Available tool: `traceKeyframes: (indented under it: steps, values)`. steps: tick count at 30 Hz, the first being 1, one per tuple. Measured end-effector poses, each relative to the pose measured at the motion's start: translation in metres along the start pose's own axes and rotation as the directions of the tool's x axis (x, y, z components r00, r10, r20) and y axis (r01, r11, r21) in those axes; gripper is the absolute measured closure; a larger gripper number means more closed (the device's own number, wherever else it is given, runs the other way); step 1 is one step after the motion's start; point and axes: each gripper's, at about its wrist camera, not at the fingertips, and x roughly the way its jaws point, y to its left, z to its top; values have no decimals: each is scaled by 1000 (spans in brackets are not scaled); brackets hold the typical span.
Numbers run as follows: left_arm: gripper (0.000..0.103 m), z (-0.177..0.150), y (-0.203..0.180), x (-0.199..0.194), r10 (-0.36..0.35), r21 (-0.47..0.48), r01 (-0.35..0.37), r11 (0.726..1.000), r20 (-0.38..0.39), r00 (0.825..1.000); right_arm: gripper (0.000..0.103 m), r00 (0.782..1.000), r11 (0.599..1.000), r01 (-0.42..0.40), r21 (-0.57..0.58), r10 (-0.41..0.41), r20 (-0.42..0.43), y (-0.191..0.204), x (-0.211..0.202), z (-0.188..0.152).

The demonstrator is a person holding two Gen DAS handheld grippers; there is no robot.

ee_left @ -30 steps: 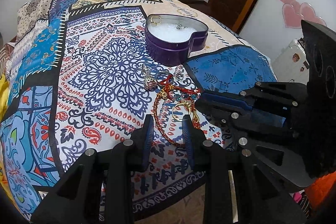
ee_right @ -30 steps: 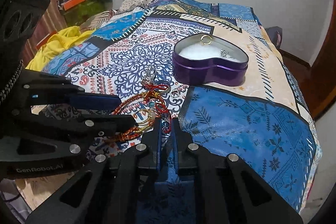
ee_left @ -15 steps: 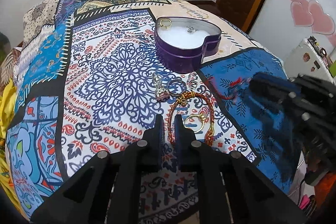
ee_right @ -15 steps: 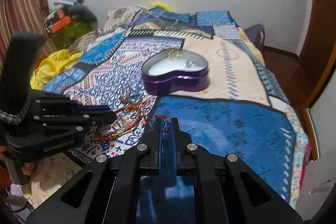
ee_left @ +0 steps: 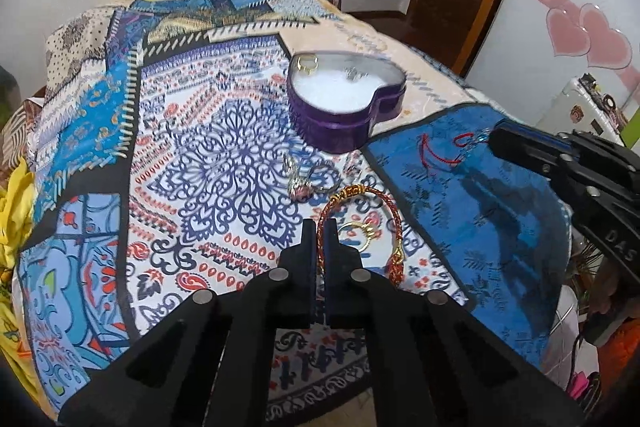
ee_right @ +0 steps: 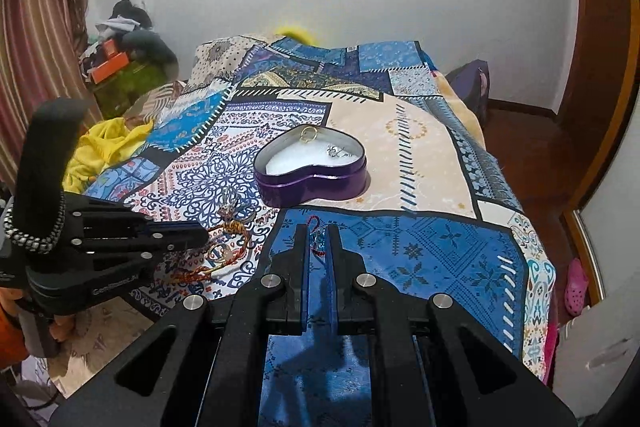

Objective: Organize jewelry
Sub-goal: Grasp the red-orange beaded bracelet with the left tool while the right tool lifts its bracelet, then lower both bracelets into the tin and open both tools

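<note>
Left wrist view, from left to right: a yellow cloth (ee_left: 16, 211) lies bunched at the edge of the bed, and the patterned bedspread (ee_left: 120, 155) fills most of the frame. At the lower centre the left gripper (ee_left: 319, 227) has just closed its jaws, and its pads now pinch the near side of the red-and-gold braided bracelet (ee_left: 394, 219), which lies on the white patterned panel. Just beyond it sit a silver ring with a pinkish stone (ee_left: 302, 189) and a plain silver ring (ee_left: 326, 177); inside the bracelet's loop lies a gold ring (ee_left: 360, 233). Farther back stands the purple heart-shaped tin (ee_left: 344, 107), open, with white padding, a gold ring (ee_left: 307, 63) at its left lobe and a small silver piece (ee_left: 352, 75) toward the right. On the blue panel to the right, the right gripper (ee_left: 494, 139) is clamped nearly tight on a thin red thread bracelet (ee_left: 444, 157) with small blue beads, most of the thread trailing on the cloth. Right wrist view shows the same red thread (ee_right: 316, 241) nipped between its fingertips.
</note>
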Motion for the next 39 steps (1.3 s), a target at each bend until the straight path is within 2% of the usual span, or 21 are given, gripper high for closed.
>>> traceKeyframes:
  steps: [12, 26, 32, 39]
  values:
    - [101, 25, -1, -41, 2, 0, -2, 1000, 119, 993, 97, 997, 1000, 5, 6, -6, 77, -1, -16, 24]
    - [101, 55, 15, -55, 22, -33, -15, 999, 200, 980, 97, 989, 1000, -4, 2, 3, 150, 3, -18, 56]
    - [101, 70, 19, -45, 33, -32, -27, 999, 200, 979, 97, 987, 1000, -14, 9, 13, 160, 1, -12, 65]
    - [101, 84, 23, -18, 45, -34, -40, 999, 165, 985, 97, 988, 1000, -25, 3, 25, 152, 0, 0, 73]
